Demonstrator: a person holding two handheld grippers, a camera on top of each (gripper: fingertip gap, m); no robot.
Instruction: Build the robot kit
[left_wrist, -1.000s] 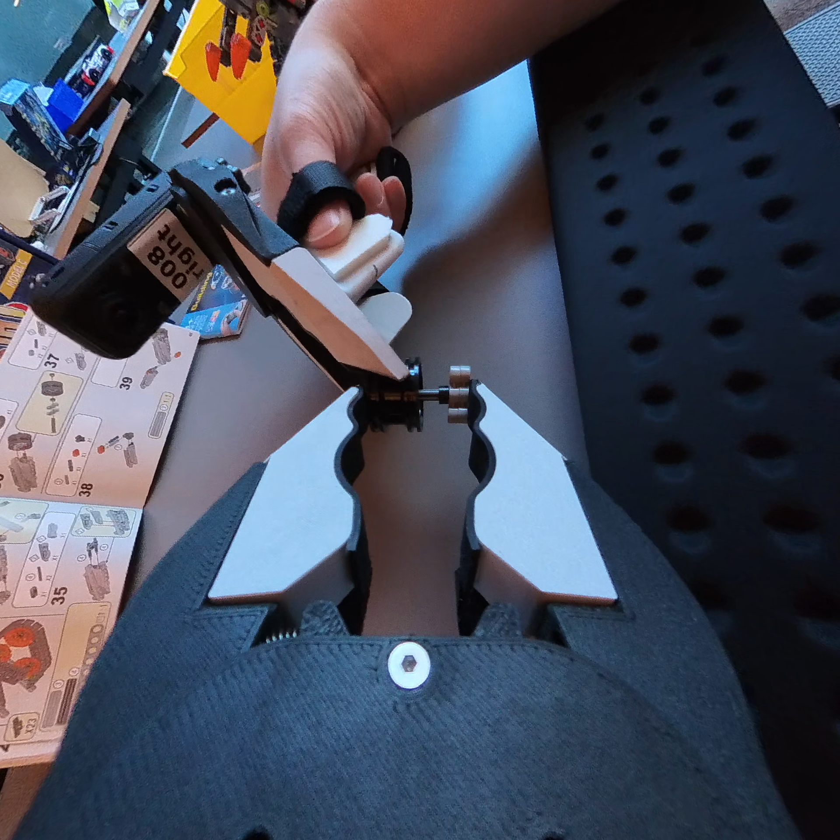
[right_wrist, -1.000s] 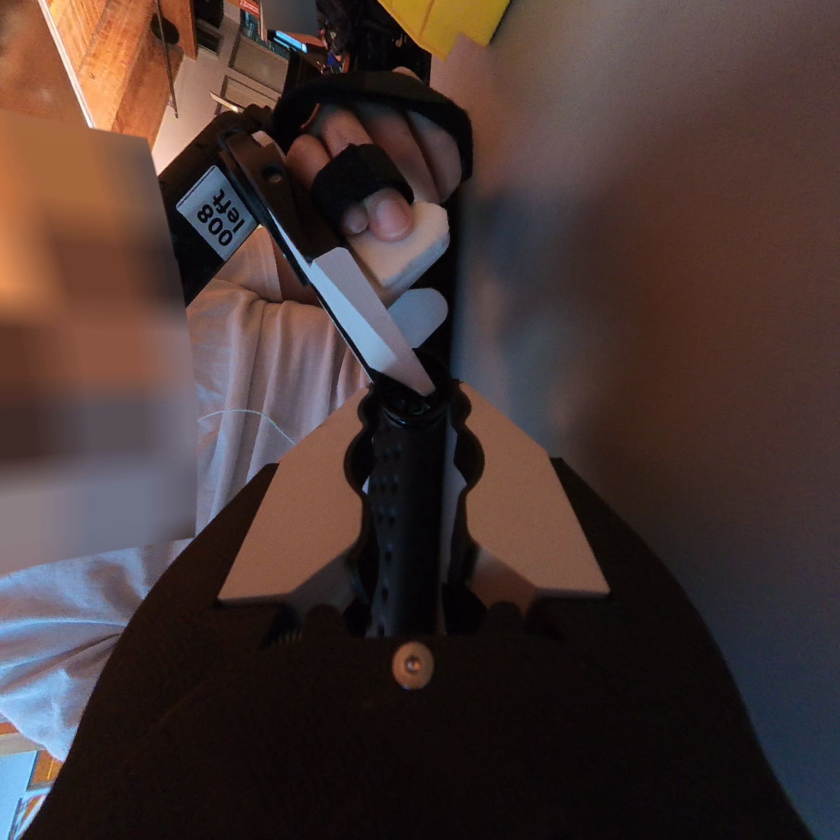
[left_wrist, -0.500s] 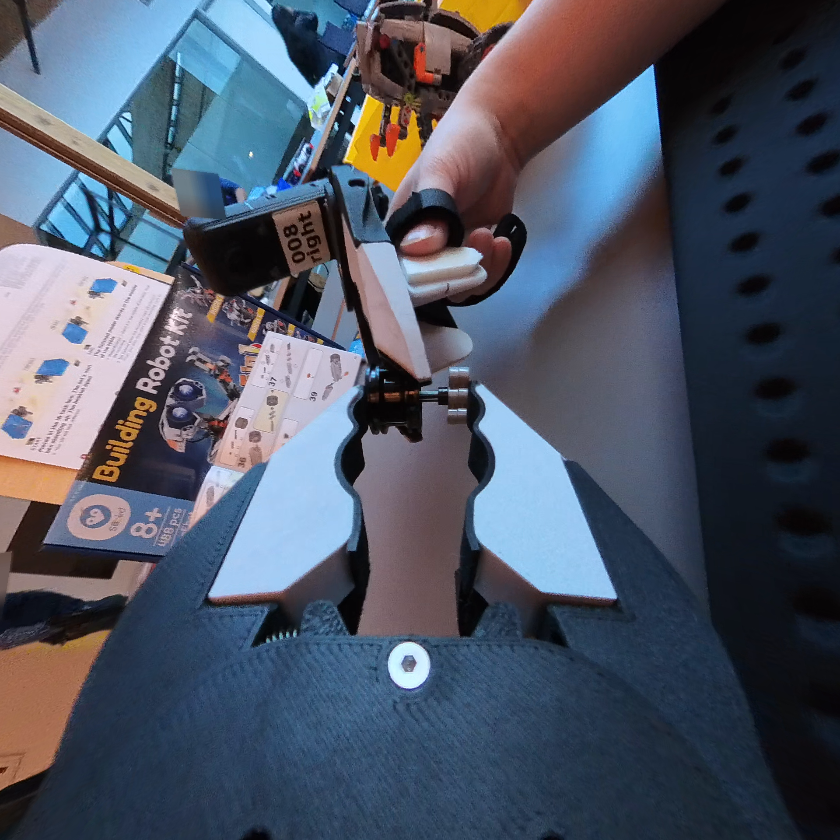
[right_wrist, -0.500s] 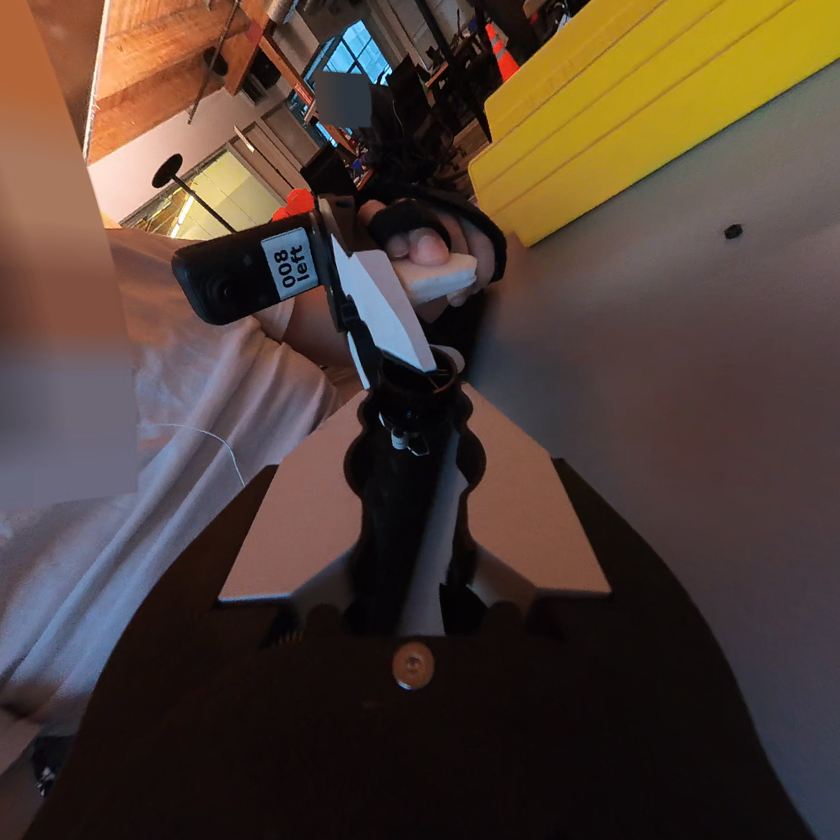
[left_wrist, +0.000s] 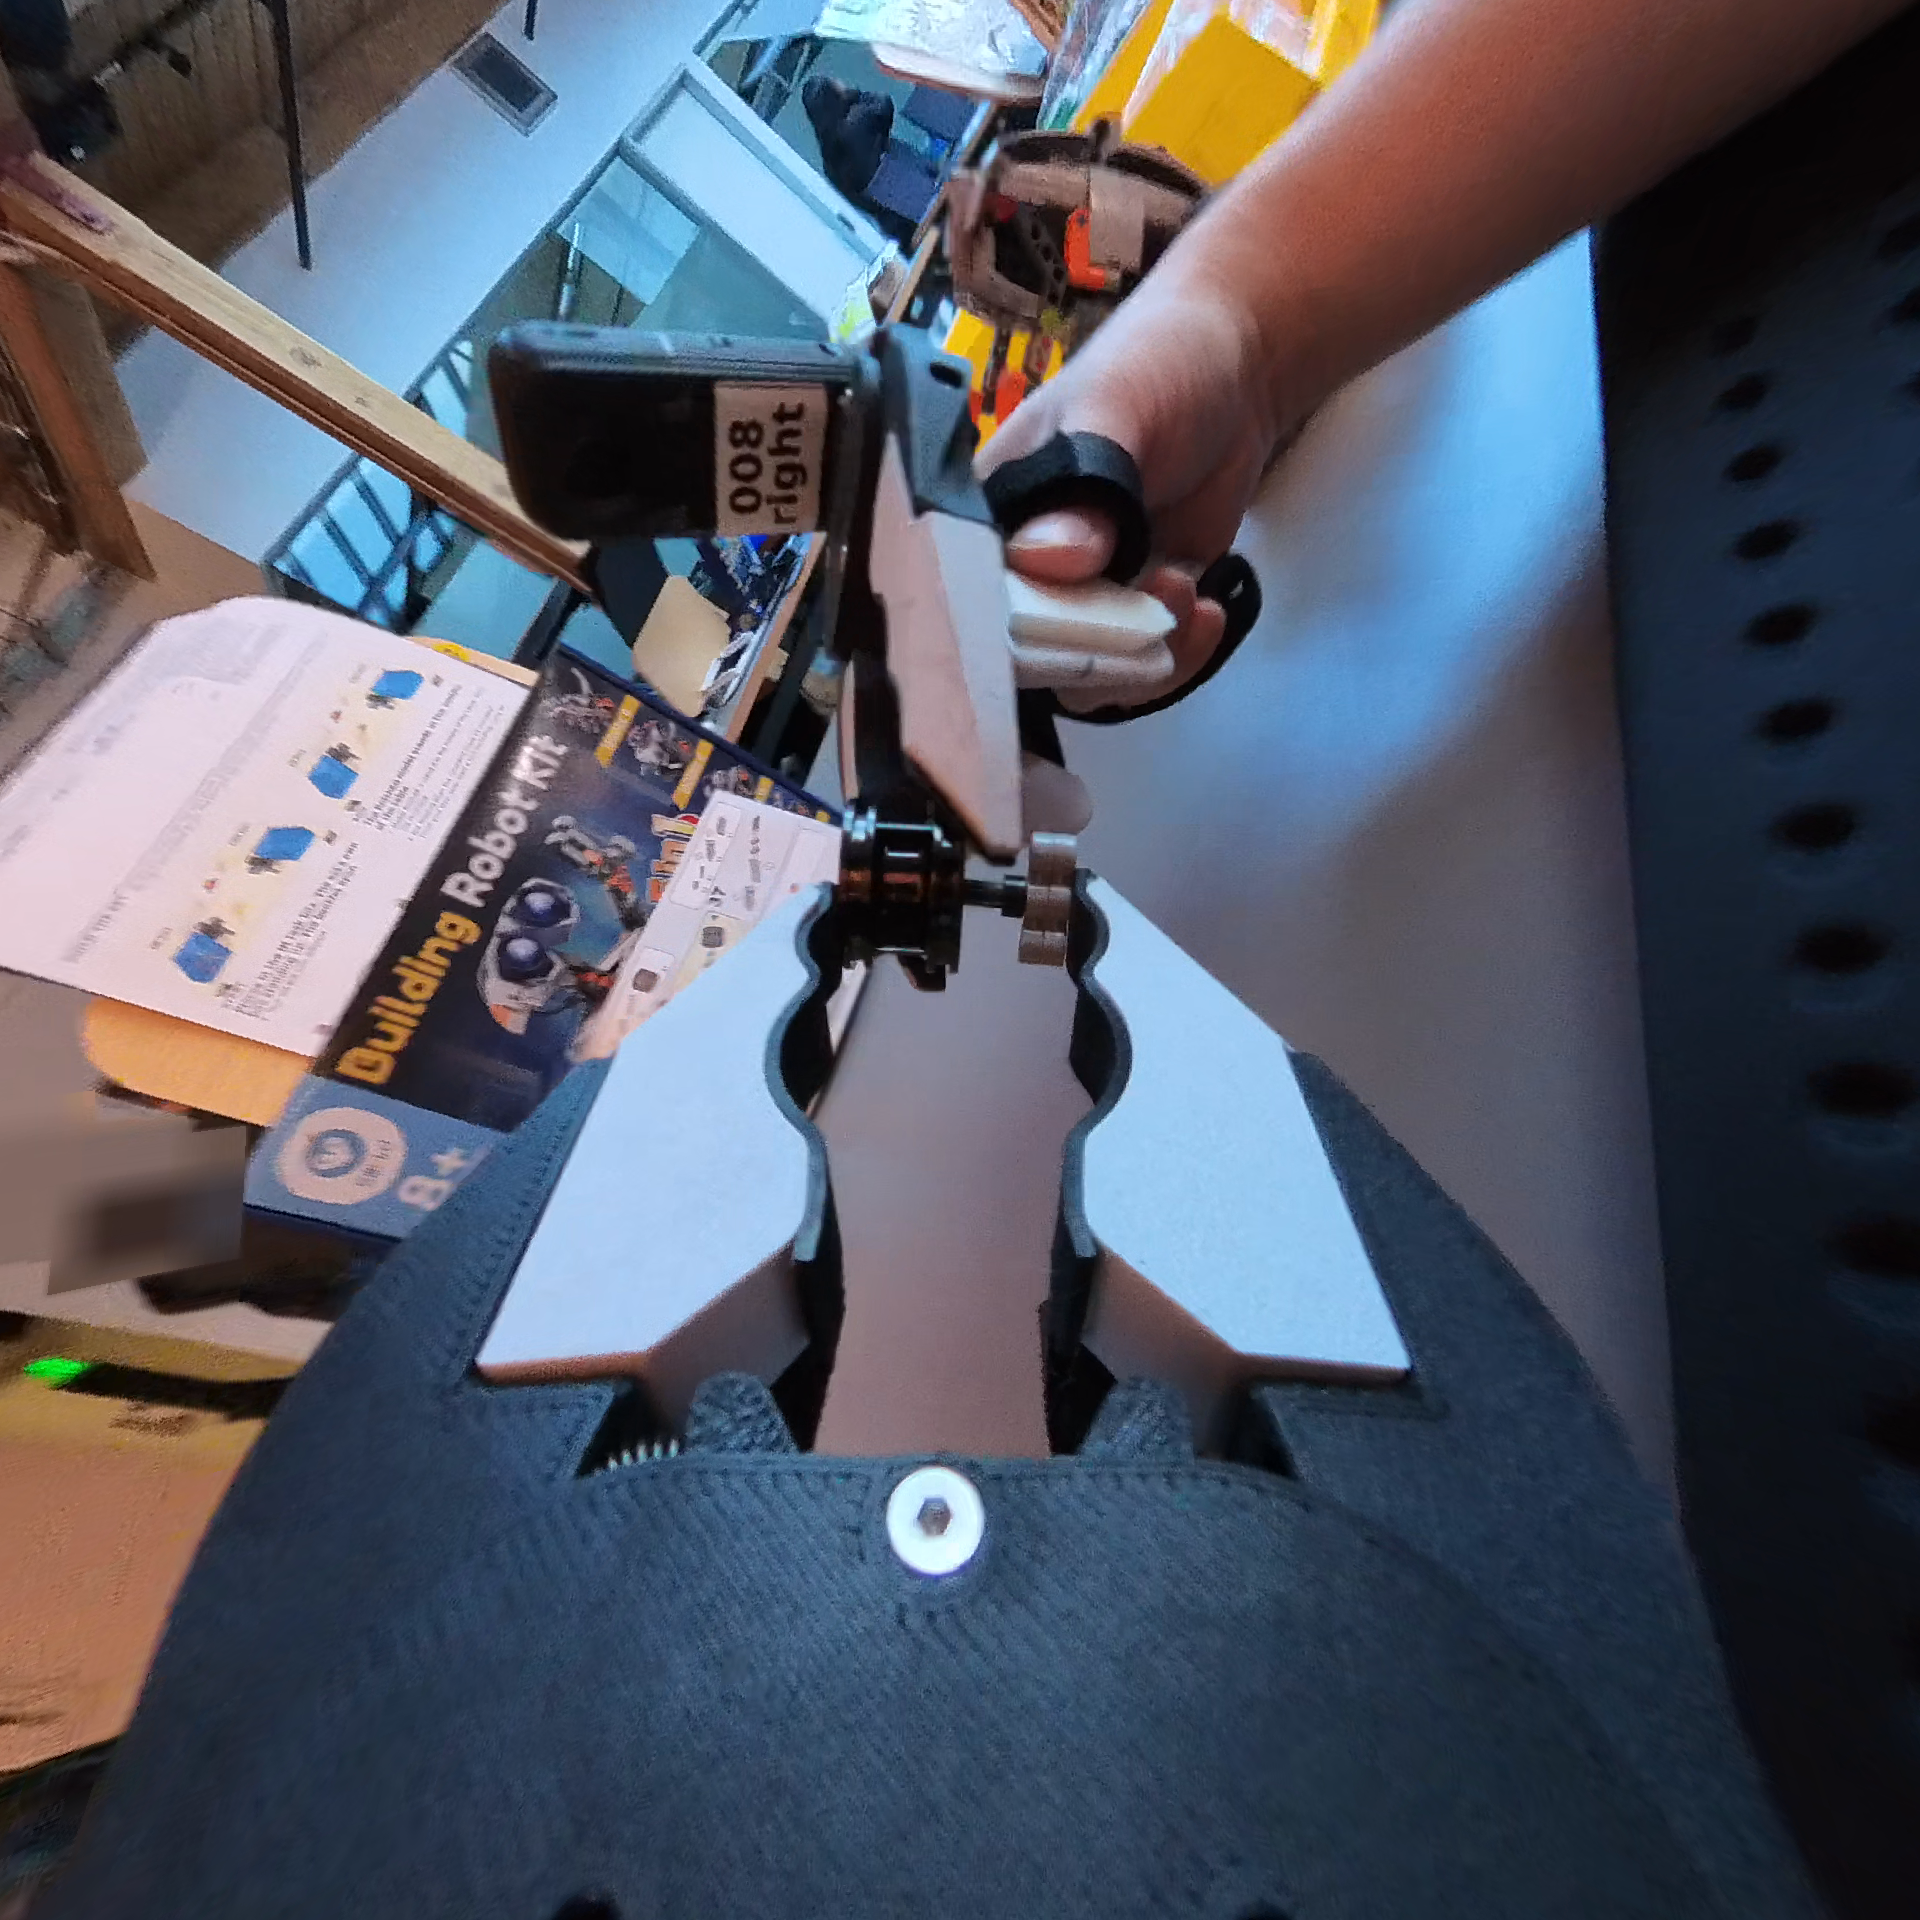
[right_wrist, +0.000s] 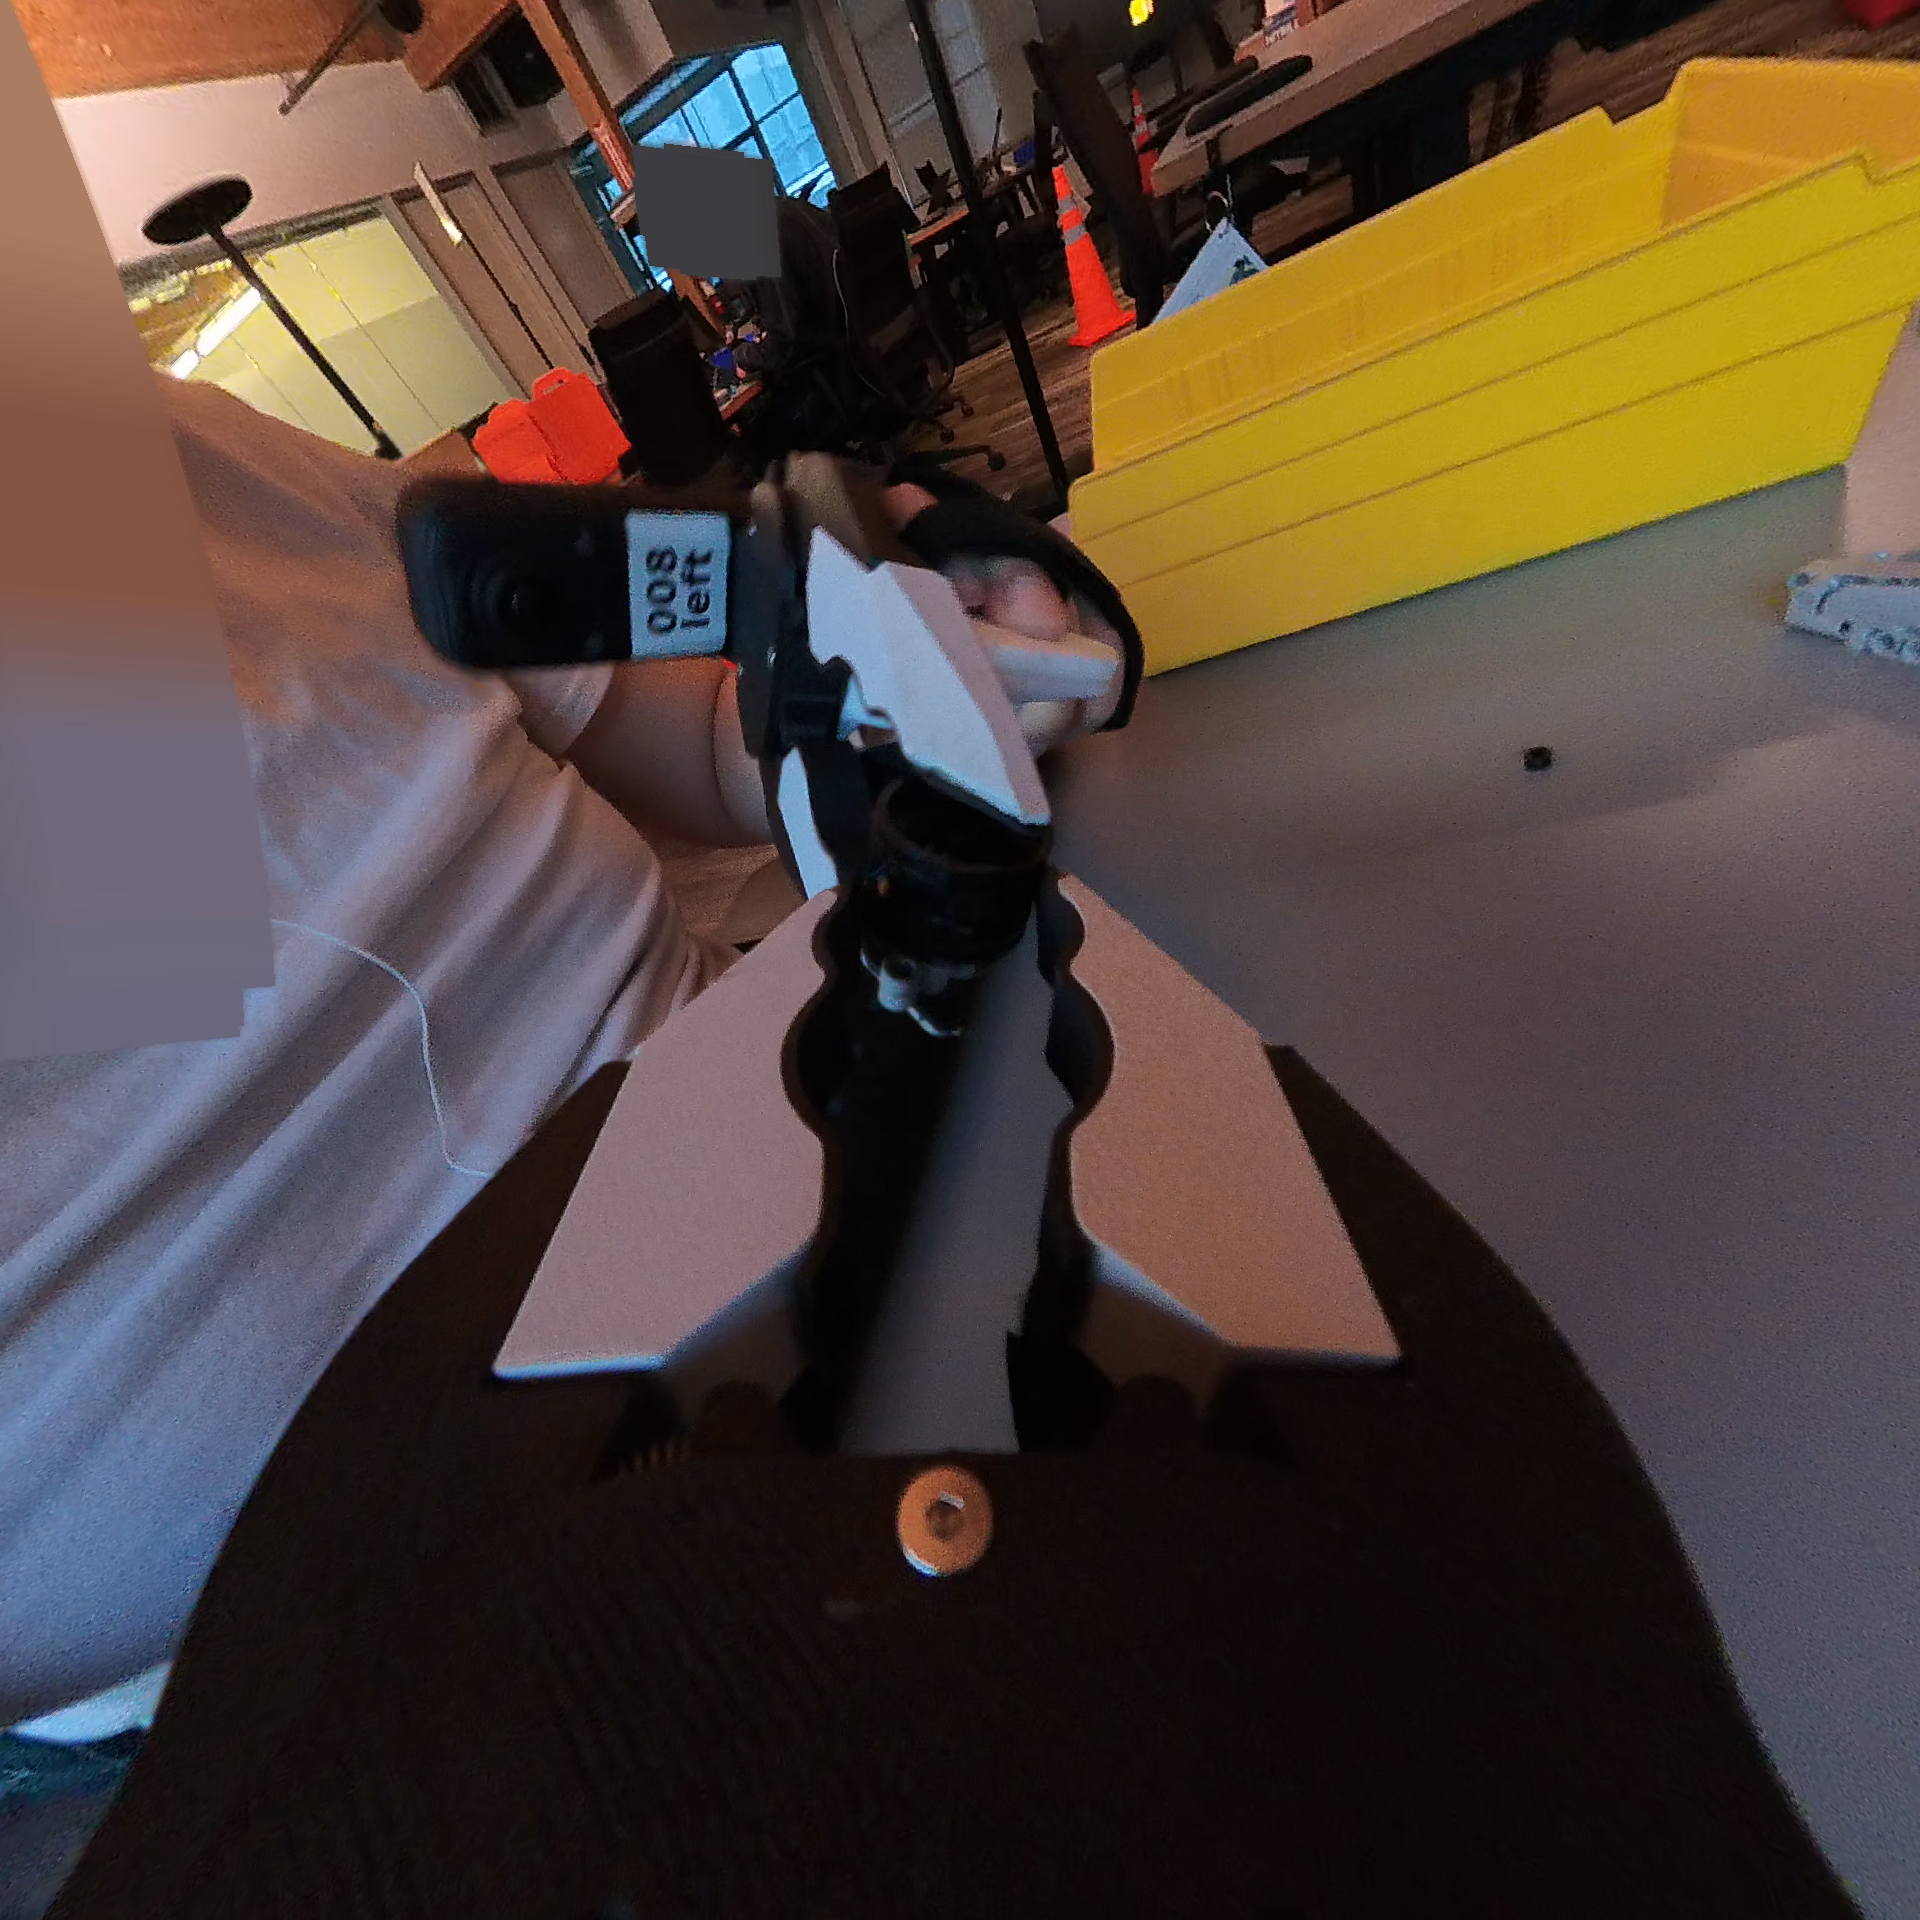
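A small assembly, a black hub (left_wrist: 899, 894) on a short axle with a grey gear (left_wrist: 1044, 899), is held in the air between both grippers. My left gripper (left_wrist: 951, 914) is shut on it end to end, one finger on the hub and the other on the gear. My right gripper (left_wrist: 925, 821) comes in from above and is shut on the black hub. In the right wrist view my right gripper (right_wrist: 945, 914) clamps the black hub (right_wrist: 956, 873), and the left gripper (right_wrist: 914, 821) reaches in from above. Each gripper is held by a hand.
A grey table (right_wrist: 1455, 987) lies below. A black perforated panel (left_wrist: 1766, 727) stands at the right. A blue kit box (left_wrist: 468, 935) and an instruction sheet (left_wrist: 239, 779) lie left. A yellow bin (right_wrist: 1455, 395), a small black piece (right_wrist: 1536, 758) and a grey part (right_wrist: 1860, 613) sit farther off. My two grippers' fingertips are within a few centimetres of each other.
Both grippers have lifted and tilted up together with the assembly, so the views now take in the room beyond the table. The grips on the assembly are unchanged.
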